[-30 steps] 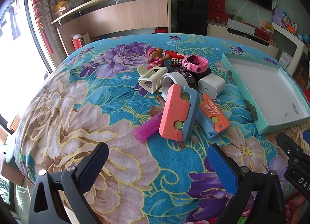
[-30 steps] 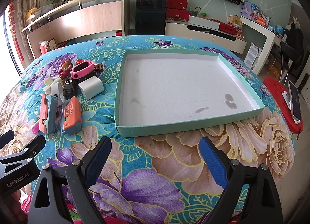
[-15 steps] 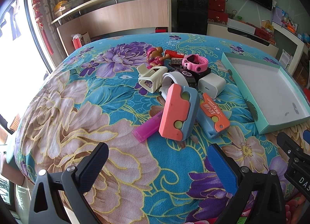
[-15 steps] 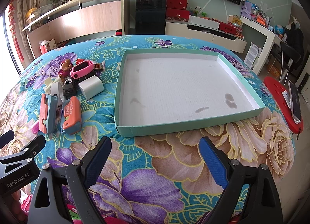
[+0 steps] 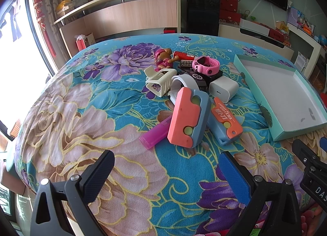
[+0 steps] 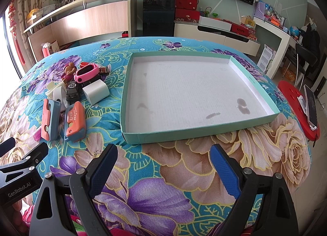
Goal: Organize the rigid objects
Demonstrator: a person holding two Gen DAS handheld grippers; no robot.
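A pile of small rigid objects lies on the floral cloth: a coral and blue block (image 5: 189, 117), an orange and blue carrot-knife toy (image 5: 224, 120), a magenta tube (image 5: 155, 133), a white charger cube (image 5: 223, 88), a pink watch (image 5: 205, 65), a cream clip (image 5: 160, 82) and a small figurine (image 5: 163, 58). A shallow teal tray (image 6: 204, 129) with a white floor sits to the right of them. My left gripper (image 5: 167, 170) is open and empty, short of the pile. My right gripper (image 6: 164, 166) is open and empty, in front of the tray's near wall.
The table is round and its cloth (image 5: 81, 113) drops off at the near and left edges. A red stool with a phone (image 6: 306, 105) stands to the right of the table. Cabinets and a shelf line the far wall.
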